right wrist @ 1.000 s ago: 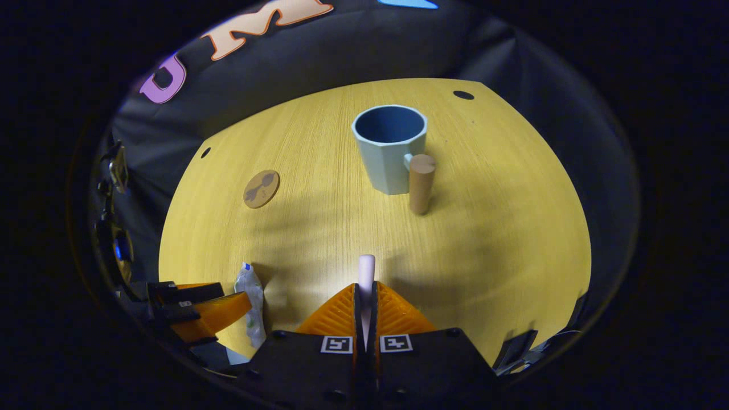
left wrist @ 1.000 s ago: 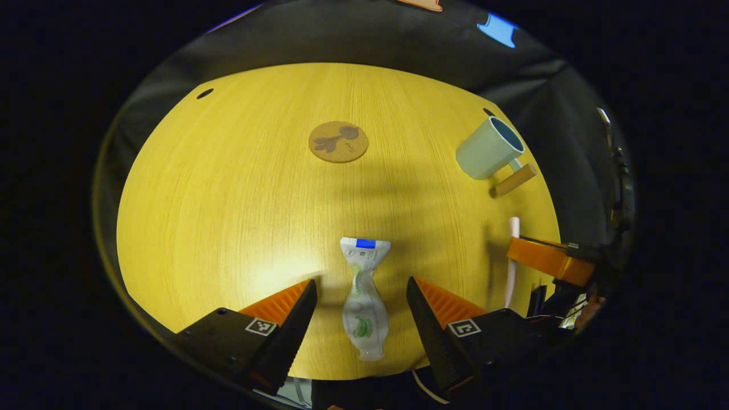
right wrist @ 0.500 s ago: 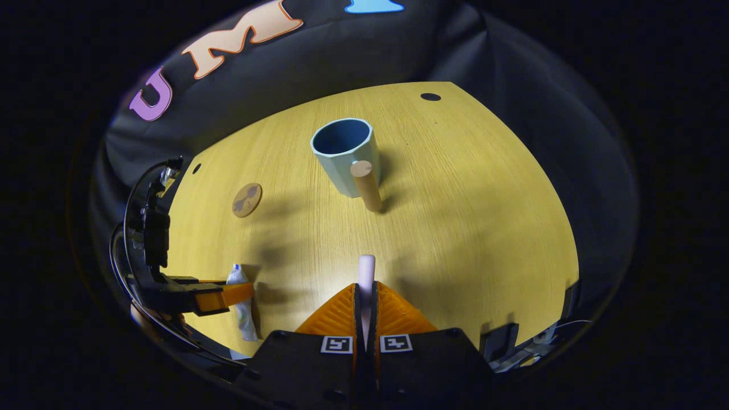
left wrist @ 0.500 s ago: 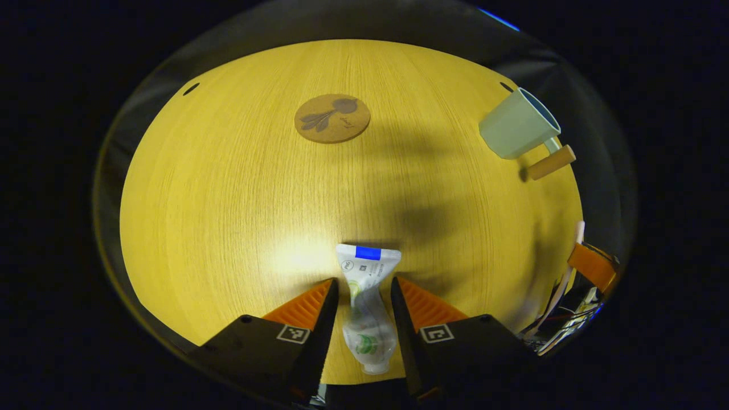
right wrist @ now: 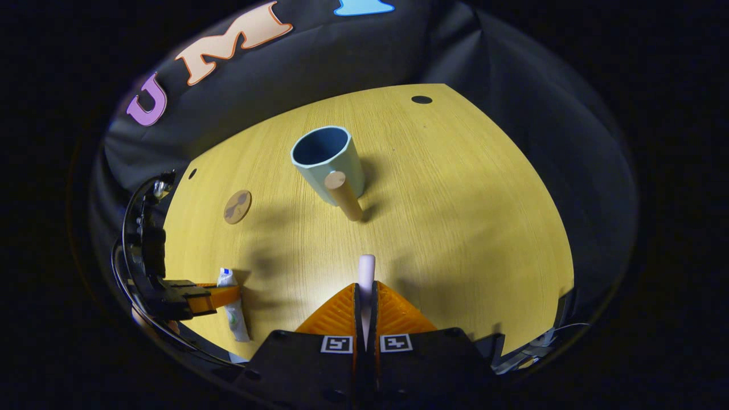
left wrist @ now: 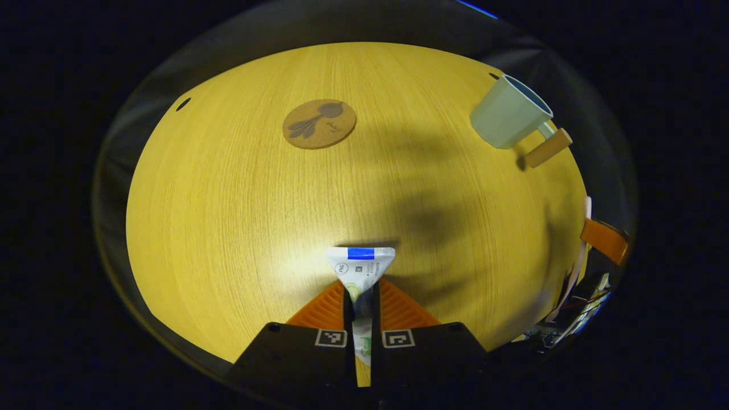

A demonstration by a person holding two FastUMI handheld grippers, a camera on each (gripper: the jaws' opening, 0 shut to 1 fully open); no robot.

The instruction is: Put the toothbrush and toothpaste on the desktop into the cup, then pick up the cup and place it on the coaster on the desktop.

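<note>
My left gripper [left wrist: 361, 291] is shut on the white toothpaste tube [left wrist: 360, 263], whose crimped end with a blue stripe sticks out ahead of the fingers. My right gripper [right wrist: 365, 295] is shut on the pale pink toothbrush [right wrist: 366, 270], whose end pokes forward above the desktop. The light blue cup [right wrist: 326, 160] with a wooden handle [right wrist: 343, 195] stands upright ahead of the right gripper; in the left gripper view the cup [left wrist: 508, 114] is at the far right. The round cork coaster [left wrist: 319, 123] lies far ahead of the left gripper and shows small as a coaster [right wrist: 237, 206] in the right gripper view.
The yellow wooden desktop [left wrist: 239, 199] has small dark holes [right wrist: 421, 99] near its far corners. The left gripper [right wrist: 219, 296] with the tube appears at the left of the right gripper view. The black booth wall rises behind the desk.
The left gripper's fingers have come together onto the toothpaste tube. The right gripper, holding the toothbrush, has risen and shifted, so the cup has slid leftward in its view.
</note>
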